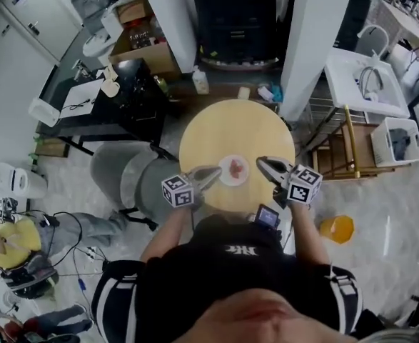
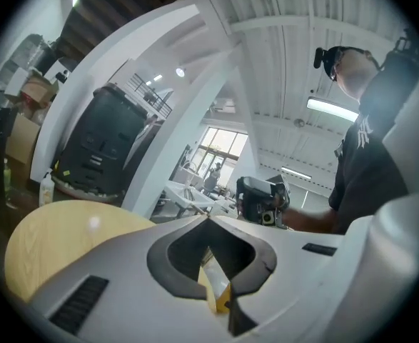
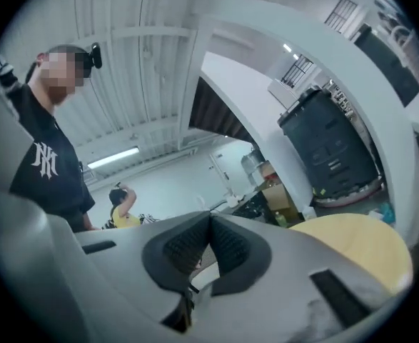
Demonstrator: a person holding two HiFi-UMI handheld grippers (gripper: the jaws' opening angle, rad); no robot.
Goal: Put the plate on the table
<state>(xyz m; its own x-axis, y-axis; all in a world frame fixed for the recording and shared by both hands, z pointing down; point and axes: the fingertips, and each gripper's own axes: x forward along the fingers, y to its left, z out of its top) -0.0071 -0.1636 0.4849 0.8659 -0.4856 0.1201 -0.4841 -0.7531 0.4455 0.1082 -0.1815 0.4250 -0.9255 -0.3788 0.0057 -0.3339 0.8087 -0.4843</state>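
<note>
- Head view: the plate (image 1: 233, 171), small and white with something pinkish on it, lies flat on the round wooden table (image 1: 223, 127), near the edge closest to the person.
- The left gripper (image 1: 216, 171) reaches in from the left, and its tips come right up to the plate's left rim (I cannot tell from here whether they touch it).
- The right gripper (image 1: 260, 162) comes in from the other side, its tips just beside the plate's right rim and a little apart from it.
- Each gripper carries its marker cube (image 1: 178, 191) nearer the person, and an orange bucket (image 1: 336, 228) stands on the floor well to the right of the table.
- Left gripper view: the jaws of the left gripper (image 2: 209, 220) are pressed together at the tips with nothing between them.
- The pale table (image 2: 52, 238) top lies to the lower left, the right gripper (image 2: 263, 200) shows beyond the jaws, and a tall black machine (image 2: 98, 145) stands behind the table.
- Right gripper view: the jaws of the right gripper (image 3: 210, 216) are closed tip to tip and grip nothing (the ribbed pads meet along their upper part).
- The table (image 3: 362, 245) edge curves in at the lower right, and the plate itself cannot be made out here.
- The black machine (image 3: 330, 148) rises at the right, and a person in a yellow top (image 3: 123, 209) stands far off.
</note>
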